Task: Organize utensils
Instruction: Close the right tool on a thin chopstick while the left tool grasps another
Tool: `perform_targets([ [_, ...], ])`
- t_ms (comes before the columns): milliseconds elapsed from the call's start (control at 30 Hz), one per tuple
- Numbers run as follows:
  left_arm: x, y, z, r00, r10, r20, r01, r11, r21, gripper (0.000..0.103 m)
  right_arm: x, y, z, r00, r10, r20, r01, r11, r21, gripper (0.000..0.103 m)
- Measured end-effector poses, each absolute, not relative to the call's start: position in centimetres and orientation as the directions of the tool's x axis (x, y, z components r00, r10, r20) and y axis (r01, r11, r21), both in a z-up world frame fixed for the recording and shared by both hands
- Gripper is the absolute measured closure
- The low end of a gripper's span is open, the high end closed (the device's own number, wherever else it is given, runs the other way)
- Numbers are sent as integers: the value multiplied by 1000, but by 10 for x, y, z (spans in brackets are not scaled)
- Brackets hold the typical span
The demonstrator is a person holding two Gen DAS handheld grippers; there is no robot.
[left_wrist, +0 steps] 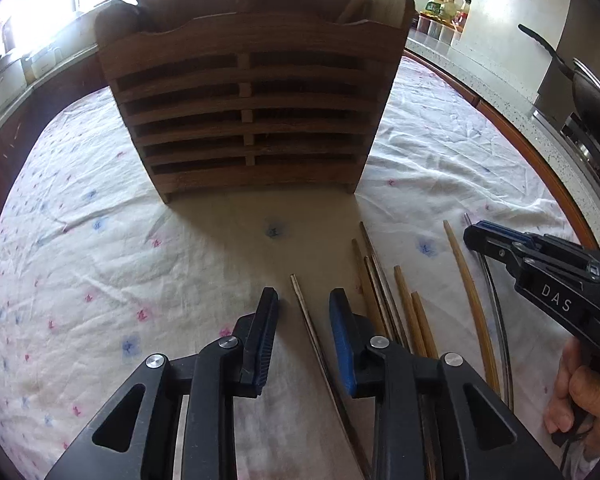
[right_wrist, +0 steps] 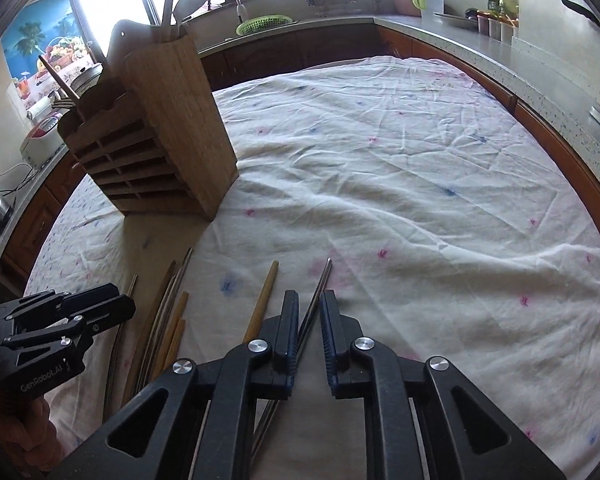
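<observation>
A wooden utensil holder (left_wrist: 244, 120) with slatted front stands on the cloth-covered table (left_wrist: 80, 240). Several chopsticks lie in front of it. In the left wrist view my left gripper (left_wrist: 303, 300) is open and low over the cloth, with a thin metal chopstick (left_wrist: 300, 292) lying between its fingers and clear of the pads. Wooden chopsticks (left_wrist: 412, 312) lie just right of it. In the right wrist view my right gripper (right_wrist: 310, 300) is shut on a metal chopstick (right_wrist: 325, 276) that runs slantwise between the pads. A bamboo chopstick (right_wrist: 266, 292) lies to its left.
The holder (right_wrist: 160, 140) has utensil handles sticking up from its top. My left gripper (right_wrist: 120, 304) shows at the right wrist view's lower left. A kitchen counter (right_wrist: 440, 24) with bottles and a green basket (right_wrist: 264, 24) rings the table; a pan (left_wrist: 580, 80) sits at right.
</observation>
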State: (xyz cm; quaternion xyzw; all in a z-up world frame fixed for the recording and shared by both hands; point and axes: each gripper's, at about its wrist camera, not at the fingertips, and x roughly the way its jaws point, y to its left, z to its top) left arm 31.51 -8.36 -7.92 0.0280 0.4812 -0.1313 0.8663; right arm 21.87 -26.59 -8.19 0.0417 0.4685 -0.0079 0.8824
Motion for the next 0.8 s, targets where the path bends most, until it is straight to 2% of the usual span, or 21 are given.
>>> perform_targets([
  [133,314,-94,-81,527,-175,-831,269,963,-32,97,222,-262,-84,564,1,-826,38,999,27,91],
  [233,313,-91,-81,525,-201,-827,270,961,-62,99,219,-262,-84,571,-4,-821,38,999,21,95],
  [400,300,-66,-67,535,-270,-801,255,955,-151,101,205,-269,-71,597,65,-800,47,992,116,99],
  [600,267,-34,-28,591,-358,-723,263,933,-248,101,173,-260,-21,684,140,-716,-4,982,189,99],
  [800,223,2,17,664,-408,-627,279,913,-299,101,144,-248,32,761,177,-624,-64,978,199,99],
])
